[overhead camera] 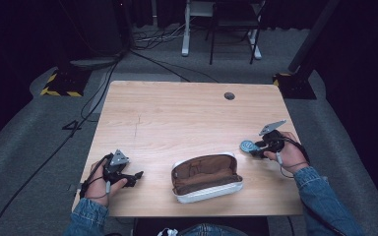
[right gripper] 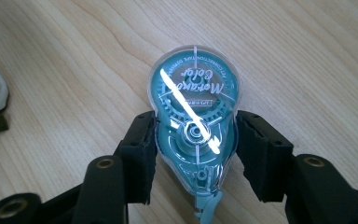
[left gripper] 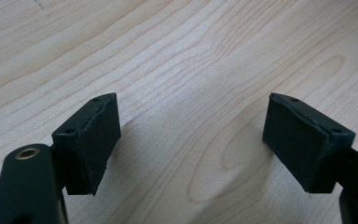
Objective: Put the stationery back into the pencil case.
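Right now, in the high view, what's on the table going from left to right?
Left gripper → open brown pencil case → teal correction tape dispenser → right gripper, its jaws closed on the dispenser.

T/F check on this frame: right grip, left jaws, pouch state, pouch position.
1. The right gripper is shut on the teal correction tape. True.
2. The left gripper holds a pen. False: its jaws stand open over bare table.
3. The brown pouch is zipped closed. False: it lies open.
4. The pouch lies between the two grippers in the high view. True.
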